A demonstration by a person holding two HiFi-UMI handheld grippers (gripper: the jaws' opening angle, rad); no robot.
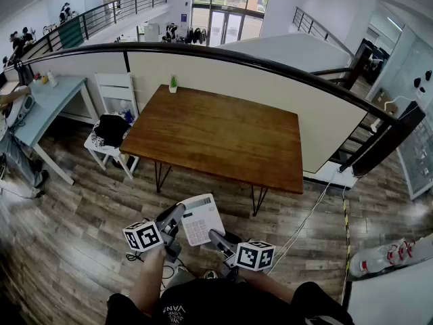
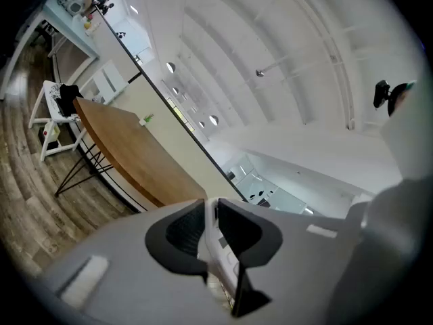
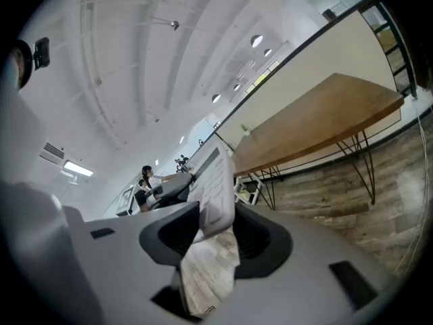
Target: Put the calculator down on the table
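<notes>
Bottom centre, short of the table (image 1: pixel 223 134): calculator (image 1: pixel 201 219) aloft, not yet down.
Left gripper (image 1: pixel 177 212) clamps its edge; right gripper (image 1: pixel 215 235) gapes loosely round its corner. Carry and set-down remain.

The head view looks steeply down from above the person, past the left tool (image 1: pixel 177 214) and right tool (image 1: pixel 216 237) low in the frame, to the floor (image 1: pixel 67 222) and the desk (image 1: pixel 223 131) farther ahead. Each tool view sits close behind its own jaws, tilted sideways, facing the desk. All three views share the desk and the calculator (image 1: pixel 201 219).
</notes>
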